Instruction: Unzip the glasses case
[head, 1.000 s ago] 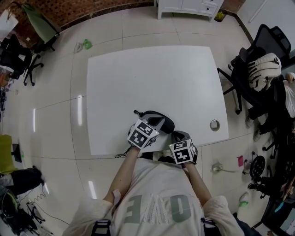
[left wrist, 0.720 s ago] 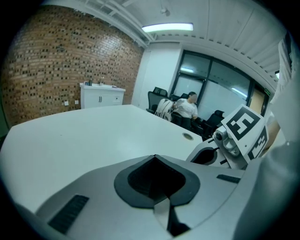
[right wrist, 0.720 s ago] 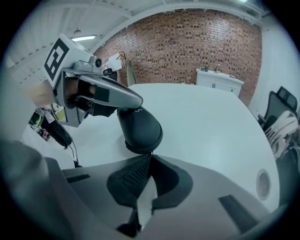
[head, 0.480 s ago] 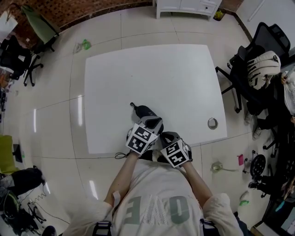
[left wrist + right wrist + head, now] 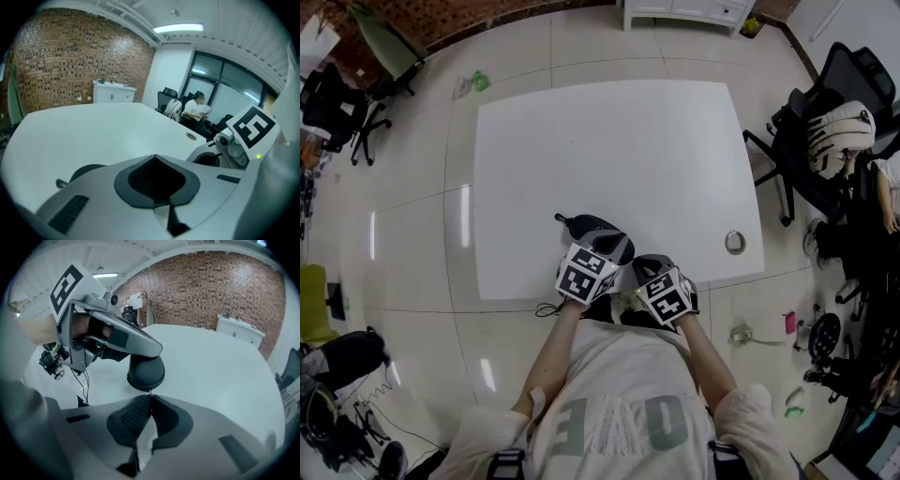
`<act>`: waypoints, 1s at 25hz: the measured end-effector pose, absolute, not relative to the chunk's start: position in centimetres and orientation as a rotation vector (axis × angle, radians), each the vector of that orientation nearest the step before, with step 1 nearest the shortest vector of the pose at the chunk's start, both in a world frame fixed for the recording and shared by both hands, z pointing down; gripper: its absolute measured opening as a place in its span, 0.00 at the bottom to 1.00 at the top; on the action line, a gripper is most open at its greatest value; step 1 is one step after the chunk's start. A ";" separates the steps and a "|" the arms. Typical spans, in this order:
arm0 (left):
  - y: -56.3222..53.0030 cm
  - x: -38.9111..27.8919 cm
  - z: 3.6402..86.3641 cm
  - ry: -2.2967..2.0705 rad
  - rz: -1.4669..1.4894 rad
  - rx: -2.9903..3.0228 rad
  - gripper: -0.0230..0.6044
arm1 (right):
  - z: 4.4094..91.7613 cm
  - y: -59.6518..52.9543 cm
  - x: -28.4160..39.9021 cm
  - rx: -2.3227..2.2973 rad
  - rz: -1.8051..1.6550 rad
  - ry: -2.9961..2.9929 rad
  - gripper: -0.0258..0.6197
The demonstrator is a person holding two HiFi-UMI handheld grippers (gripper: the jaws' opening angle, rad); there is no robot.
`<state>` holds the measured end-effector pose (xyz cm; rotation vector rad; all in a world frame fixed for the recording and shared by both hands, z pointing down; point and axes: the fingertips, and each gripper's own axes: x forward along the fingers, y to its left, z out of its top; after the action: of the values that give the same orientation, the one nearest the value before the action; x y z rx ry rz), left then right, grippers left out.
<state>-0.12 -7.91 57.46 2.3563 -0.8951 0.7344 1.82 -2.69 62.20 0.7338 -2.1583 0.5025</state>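
A black, oval, hard-shelled glasses case [image 5: 592, 228] lies on the white rectangular surface [image 5: 609, 150], close to the edge nearest the person. Its short black loop strap [image 5: 562, 220] points away toward the far left. Both tools sit over the case's near end.

The left tongs [image 5: 154, 158] are closed, the dark pads meeting at the tip. From their own camera the case shows only as a dark hump behind the left jaw, so they may be pinching its rim or only pressing beside it.

The right tongs [image 5: 150, 398] are also closed, the tips nipped on the small thin zip tab [image 5: 150, 391] that sticks out from the rounded end of the case. The left tool reaches over the top of the case in that view.

Compared with a second ago, the case sits a little farther from the round metal grommet [image 5: 735, 242] set in the surface. Less of its dark shell now shows to the right of the left tool. The right tool's black-and-white marker cube [image 5: 666, 292] has rolled and now shows corner-up rather than squarely. Both pairs of tongs remain closed.
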 end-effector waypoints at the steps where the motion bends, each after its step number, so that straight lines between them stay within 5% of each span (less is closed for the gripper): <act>1: -7.8 -0.2 57.5 -0.887 0.721 2.352 0.04 | 62.2 -3.0 1.9 0.735 0.487 -2.151 0.04; 25: -10.2 -3.0 55.3 -1.046 0.674 2.394 0.04 | 61.2 -5.9 0.2 0.682 0.386 -2.204 0.04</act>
<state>-2.99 -10.17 55.28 2.3940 -1.0464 0.6738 0.25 -5.85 61.17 0.6822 -2.2044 0.3857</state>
